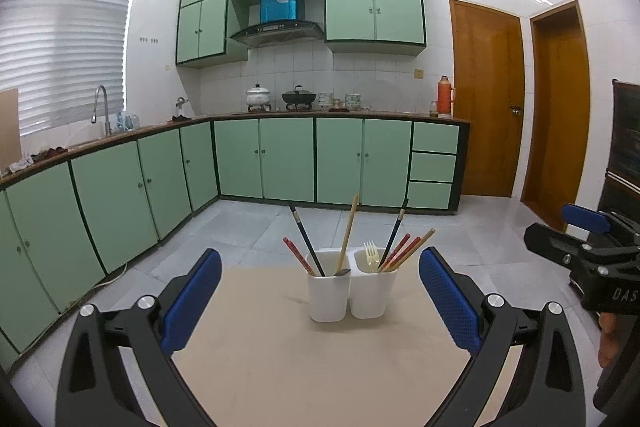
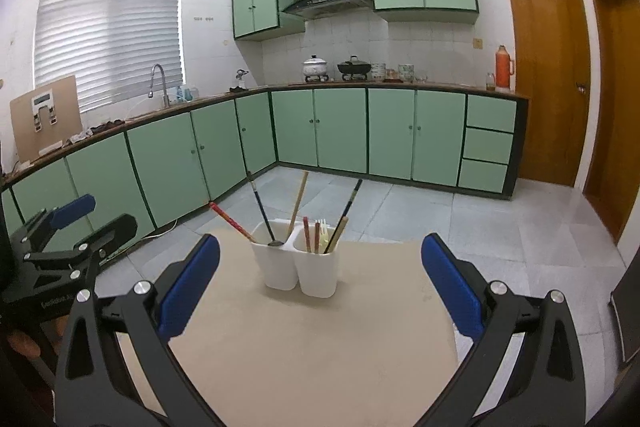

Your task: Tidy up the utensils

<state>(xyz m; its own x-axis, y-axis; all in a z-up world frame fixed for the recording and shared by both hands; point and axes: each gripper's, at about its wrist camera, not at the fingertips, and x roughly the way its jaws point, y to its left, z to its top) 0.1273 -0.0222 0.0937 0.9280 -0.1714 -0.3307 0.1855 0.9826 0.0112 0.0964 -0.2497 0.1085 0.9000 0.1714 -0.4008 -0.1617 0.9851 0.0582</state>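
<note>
Home kitchen: green cabinets (image 1: 280, 159) at 12 o'clock, range hood (image 1: 277, 31) over pots on stove (image 1: 280, 99), sink faucet (image 1: 102, 107) at 10, wooden doors (image 1: 488, 99) at 2.

Each gripper is built the same way: two black, angular linkage arms with triangular cut-outs, joined by round silver screw heads at the pivots. The left gripper (image 1: 320, 291) carries long blue pads (image 1: 192, 303) with a fine diamond-grid texture on their inner faces. The right gripper (image 2: 320, 283) has matching blue pads (image 2: 452, 287) on black backing. Seen from the side in the other camera, the right gripper's black body shows small silver screws and white lettering, partly cut off. The left gripper's body also bears white lettering, too blurred to read.
</note>
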